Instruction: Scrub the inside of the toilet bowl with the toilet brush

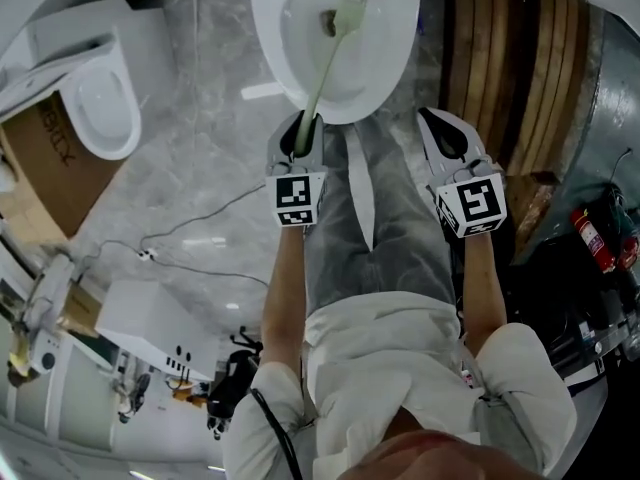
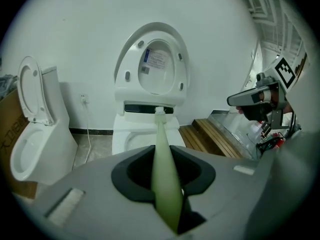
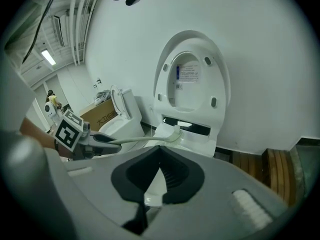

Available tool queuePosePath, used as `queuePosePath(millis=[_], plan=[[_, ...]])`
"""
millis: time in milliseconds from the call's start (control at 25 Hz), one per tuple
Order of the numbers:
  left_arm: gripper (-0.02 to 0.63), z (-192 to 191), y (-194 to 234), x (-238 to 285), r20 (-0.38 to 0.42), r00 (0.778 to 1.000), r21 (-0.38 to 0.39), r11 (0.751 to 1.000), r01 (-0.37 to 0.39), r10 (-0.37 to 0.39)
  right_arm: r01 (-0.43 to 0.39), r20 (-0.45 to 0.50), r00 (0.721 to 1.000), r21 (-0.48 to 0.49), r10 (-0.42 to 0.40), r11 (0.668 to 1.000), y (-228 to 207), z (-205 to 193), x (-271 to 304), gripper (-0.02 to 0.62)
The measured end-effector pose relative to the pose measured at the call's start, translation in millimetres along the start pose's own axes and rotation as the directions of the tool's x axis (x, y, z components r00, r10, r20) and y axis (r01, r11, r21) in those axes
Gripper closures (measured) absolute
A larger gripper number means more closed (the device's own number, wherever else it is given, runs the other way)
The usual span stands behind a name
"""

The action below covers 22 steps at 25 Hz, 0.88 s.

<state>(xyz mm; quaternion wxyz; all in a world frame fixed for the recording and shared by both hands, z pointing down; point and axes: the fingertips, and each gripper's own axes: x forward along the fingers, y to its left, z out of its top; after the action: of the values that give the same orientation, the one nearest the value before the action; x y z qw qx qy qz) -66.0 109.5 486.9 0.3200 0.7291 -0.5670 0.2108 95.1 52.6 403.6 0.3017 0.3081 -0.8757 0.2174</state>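
A white toilet bowl with its lid raised stands in front of me. My left gripper is shut on the pale green handle of the toilet brush. The brush runs forward into the bowl, and its head sits beside the dark drain opening. In the left gripper view the handle runs between the jaws out to the bristles. My right gripper hangs to the right of the bowl, jaws together and holding nothing. It sees the brush from the side.
A second toilet with its seat up stands to the left, beside a cardboard box. Wooden slats lie to the right of the bowl. A thin cable crosses the marble floor. A red fire extinguisher is at far right.
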Motion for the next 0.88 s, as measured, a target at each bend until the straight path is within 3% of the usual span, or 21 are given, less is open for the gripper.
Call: queuePosePath(millis=[360,880], plan=[[0.5,-38,5,45,-0.067,0.997,-0.057,0.998,-0.033,0.029,-0.025,-0.047,0.999,0.009,0.025,1.0,-11,-38,33,0.592],[0.5,-95,-13,95,-0.239,0.97,-0.082,0.997,0.015,-0.034,-0.091,-0.093,0.991,0.029,0.094,0.995,-8,-67,67,0.592]])
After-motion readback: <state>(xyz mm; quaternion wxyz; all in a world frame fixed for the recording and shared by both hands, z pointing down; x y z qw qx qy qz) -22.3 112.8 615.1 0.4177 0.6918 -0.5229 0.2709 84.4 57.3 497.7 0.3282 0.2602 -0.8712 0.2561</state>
